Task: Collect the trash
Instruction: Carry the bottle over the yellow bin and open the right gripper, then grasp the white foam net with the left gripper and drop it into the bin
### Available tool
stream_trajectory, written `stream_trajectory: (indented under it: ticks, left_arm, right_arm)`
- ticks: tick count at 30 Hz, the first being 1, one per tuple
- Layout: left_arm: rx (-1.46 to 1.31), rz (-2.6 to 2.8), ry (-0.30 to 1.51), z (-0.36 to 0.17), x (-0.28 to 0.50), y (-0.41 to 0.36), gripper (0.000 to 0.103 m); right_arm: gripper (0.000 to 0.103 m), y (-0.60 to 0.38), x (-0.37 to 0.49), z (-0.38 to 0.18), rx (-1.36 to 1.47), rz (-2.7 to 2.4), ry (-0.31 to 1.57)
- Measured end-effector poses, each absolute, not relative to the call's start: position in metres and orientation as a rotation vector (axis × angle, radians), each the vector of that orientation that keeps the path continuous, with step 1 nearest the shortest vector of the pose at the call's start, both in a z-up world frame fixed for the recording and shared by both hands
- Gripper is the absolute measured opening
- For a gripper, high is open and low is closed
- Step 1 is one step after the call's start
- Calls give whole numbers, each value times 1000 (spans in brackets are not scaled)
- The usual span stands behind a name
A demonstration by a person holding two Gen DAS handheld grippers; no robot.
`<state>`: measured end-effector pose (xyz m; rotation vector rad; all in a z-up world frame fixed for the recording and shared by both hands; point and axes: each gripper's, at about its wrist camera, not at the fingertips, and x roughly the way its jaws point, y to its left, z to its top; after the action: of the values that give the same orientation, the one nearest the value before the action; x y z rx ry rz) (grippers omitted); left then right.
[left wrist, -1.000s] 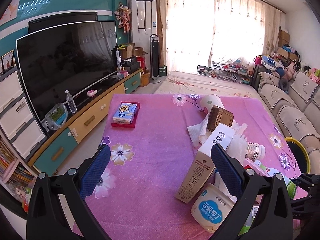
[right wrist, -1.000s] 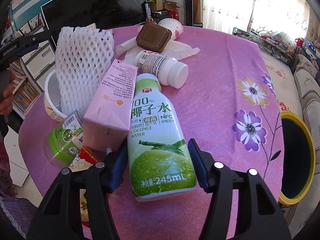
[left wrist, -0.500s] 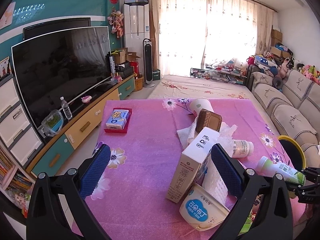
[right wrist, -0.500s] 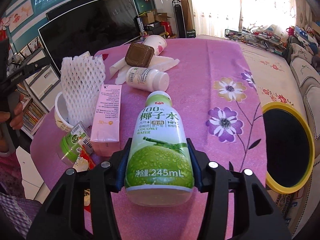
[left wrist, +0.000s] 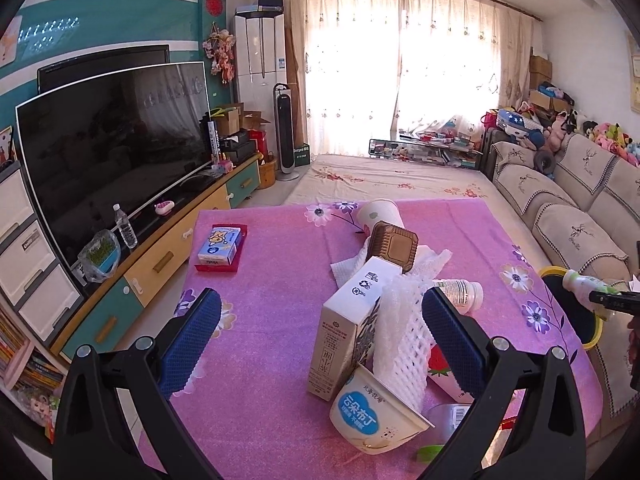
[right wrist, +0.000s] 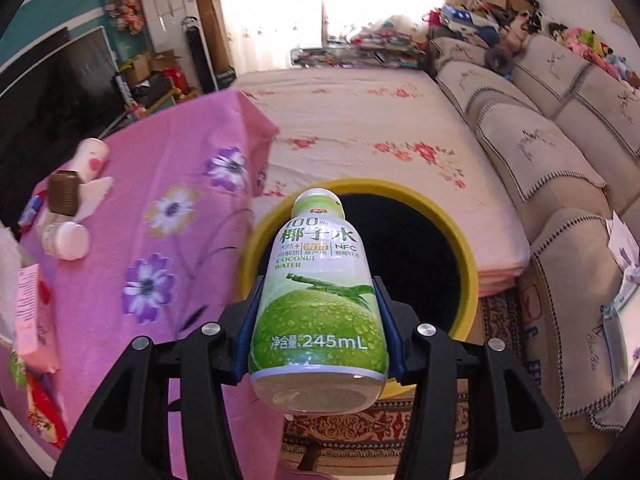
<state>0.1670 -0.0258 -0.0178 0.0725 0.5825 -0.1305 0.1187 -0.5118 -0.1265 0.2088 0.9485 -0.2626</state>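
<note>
The right gripper (right wrist: 318, 340) clamps the coconut water bottle (right wrist: 318, 300) above the yellow-rimmed bin (right wrist: 466, 256); the left gripper (left wrist: 322, 340) hangs wide open and empty over the pink table (left wrist: 280, 264)

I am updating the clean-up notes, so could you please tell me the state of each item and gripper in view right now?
Coconut water bottle: capped, clamped in the right gripper, above the bin's opening.
Yellow-rimmed bin: open, dark inside.
Left gripper: open, holding nothing.
Tall carton: tipped, leaning in the pile.
Foam net: draped over the yogurt cup.
Yogurt cup: on its side.
Small white bottle: lying down, capped.
Paper cup: lying on its side.
</note>
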Motion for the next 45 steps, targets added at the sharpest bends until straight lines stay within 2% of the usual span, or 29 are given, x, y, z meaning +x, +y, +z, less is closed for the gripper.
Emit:
stream_trajectory:
  ticks: [8, 12, 20, 29, 31, 38, 40, 45]
  left_arm:
    - [92, -153, 640, -25, 163, -36, 99]
    - [118, -169, 664, -32, 164, -44, 99]
    - [132, -273, 715, -43, 173, -69, 99]
    - [166, -306, 777, -55, 196, -89, 71]
    - [154, -312, 793, -58, 201, -89, 60]
    - [141, -340, 833, -62, 206, -90, 36]
    - [140, -339, 845, -65, 211, -91, 14]
    - [144, -347, 816, -57, 211, -94, 12]
  right_arm:
    - [49, -557, 172, -198, 237, -339, 1100]
    - [53, -557, 172, -196, 246, -339, 1077]
    - [54, -540, 142, -173, 209, -341, 1017]
    - [57, -525, 120, -153, 206, -311, 973]
    - [57, -523, 119, -150, 205, -302, 965]
    - [59, -519, 118, -144, 209, -283, 953]
    - [59, -517, 118, -144, 211, -281, 953]
    - [59, -519, 113, -141, 217, -273, 943]
